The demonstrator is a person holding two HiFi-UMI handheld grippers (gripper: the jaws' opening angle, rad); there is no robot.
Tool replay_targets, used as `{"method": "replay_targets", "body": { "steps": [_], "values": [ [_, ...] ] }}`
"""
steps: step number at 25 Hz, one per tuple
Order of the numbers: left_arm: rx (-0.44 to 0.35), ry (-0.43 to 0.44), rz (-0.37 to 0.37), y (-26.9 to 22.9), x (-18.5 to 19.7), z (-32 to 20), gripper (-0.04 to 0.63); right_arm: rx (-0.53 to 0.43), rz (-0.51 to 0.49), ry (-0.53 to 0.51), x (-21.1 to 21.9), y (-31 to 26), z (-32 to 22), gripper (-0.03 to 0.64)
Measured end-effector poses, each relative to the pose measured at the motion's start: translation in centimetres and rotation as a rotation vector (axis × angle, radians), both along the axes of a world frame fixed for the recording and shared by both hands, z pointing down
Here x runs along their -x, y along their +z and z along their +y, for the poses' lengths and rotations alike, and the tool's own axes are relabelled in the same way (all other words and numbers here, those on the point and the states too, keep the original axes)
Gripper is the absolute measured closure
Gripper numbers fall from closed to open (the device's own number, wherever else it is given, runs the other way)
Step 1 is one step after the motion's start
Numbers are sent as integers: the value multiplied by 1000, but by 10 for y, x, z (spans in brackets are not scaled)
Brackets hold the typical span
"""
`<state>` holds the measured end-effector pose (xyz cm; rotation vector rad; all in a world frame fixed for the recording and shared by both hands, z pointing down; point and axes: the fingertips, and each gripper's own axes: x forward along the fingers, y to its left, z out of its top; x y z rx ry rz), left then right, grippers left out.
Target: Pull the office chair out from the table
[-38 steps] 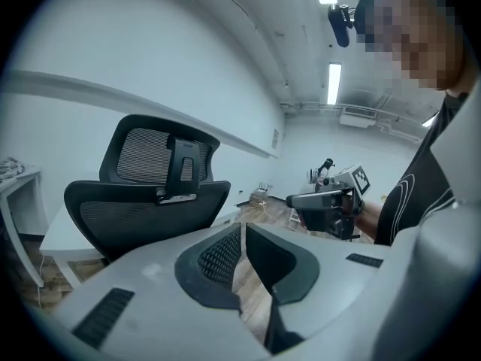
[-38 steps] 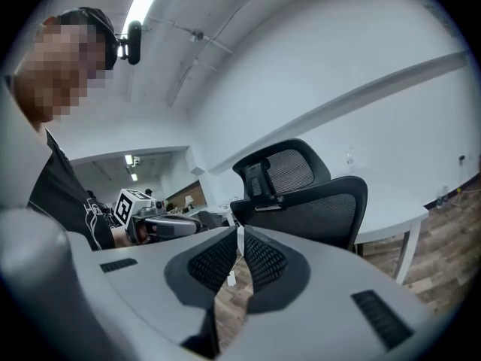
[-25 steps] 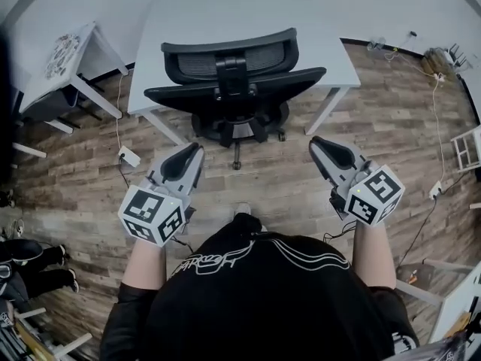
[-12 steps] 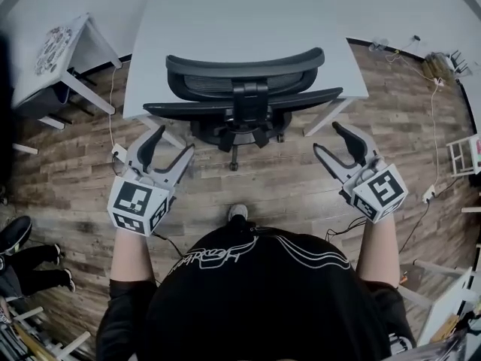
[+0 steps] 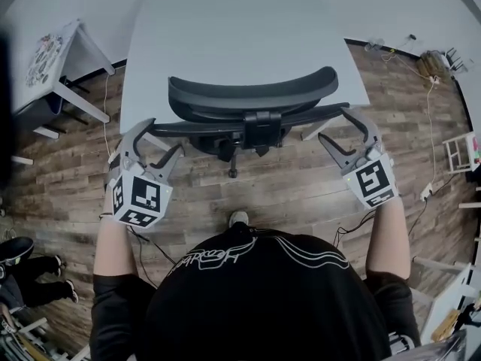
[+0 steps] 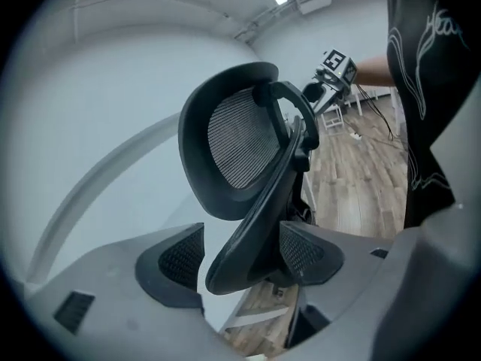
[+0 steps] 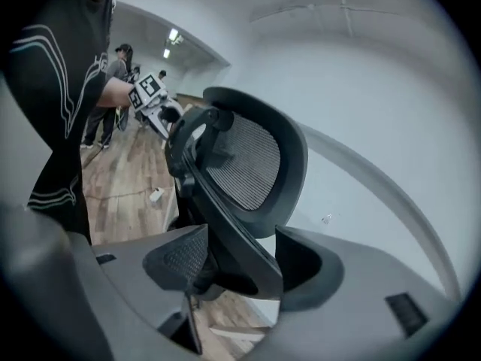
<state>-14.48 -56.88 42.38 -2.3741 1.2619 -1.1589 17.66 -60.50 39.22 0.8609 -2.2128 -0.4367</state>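
The black office chair [image 5: 252, 96] with a mesh back is tucked under the white table [image 5: 225, 28]. My left gripper [image 5: 159, 135] stands at the left end of the chair's back frame and my right gripper [image 5: 340, 125] at the right end. Both sets of jaws have just been opening and stand wide. In the left gripper view the left gripper [image 6: 240, 258] has the frame's edge of the chair [image 6: 233, 141] between its pads without being squeezed. In the right gripper view the right gripper [image 7: 240, 265] straddles the other edge of the chair [image 7: 244, 164] the same way.
A small white side table [image 5: 52, 59] stands at the left. Cables run over the wooden floor, and a white rack [image 5: 462, 153] stands at the right. Another person's shoes [image 5: 15, 250] show at the lower left. My foot [image 5: 238, 216] is behind the chair.
Both grippers moved forward to the ends of the chair's back, rolled, and went from shut to wide open. The chair's back now lies between each pair of jaws.
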Motion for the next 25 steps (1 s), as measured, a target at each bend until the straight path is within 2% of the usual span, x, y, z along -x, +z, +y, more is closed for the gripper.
{"method": "replay_targets", "body": {
  "steps": [2, 6, 9, 18, 20, 21, 22, 25],
  "values": [
    [2, 37, -59, 5, 1, -7, 304, -16, 108, 12, -7, 13, -14, 334],
    [20, 98, -151, 16, 1, -15, 304, -68, 408, 1, -24, 42, -32, 334],
    [39, 126, -197, 24, 3, -19, 304, -89, 536, -15, -30, 53, -42, 334],
    [66, 175, -240, 39, -3, -15, 309, -88, 637, -37, -35, 70, -53, 336],
    [62, 183, -266, 44, -2, -15, 330, -82, 636, -29, -35, 72, -54, 340],
    [50, 184, -274, 44, -1, -16, 341, -81, 634, -24, -35, 71, -55, 352],
    [37, 182, -278, 43, -1, -17, 365, -79, 638, -22, -35, 70, -56, 392],
    [23, 195, -283, 42, -1, -18, 385, -50, 683, -28, -37, 70, -58, 403]
  ]
}}
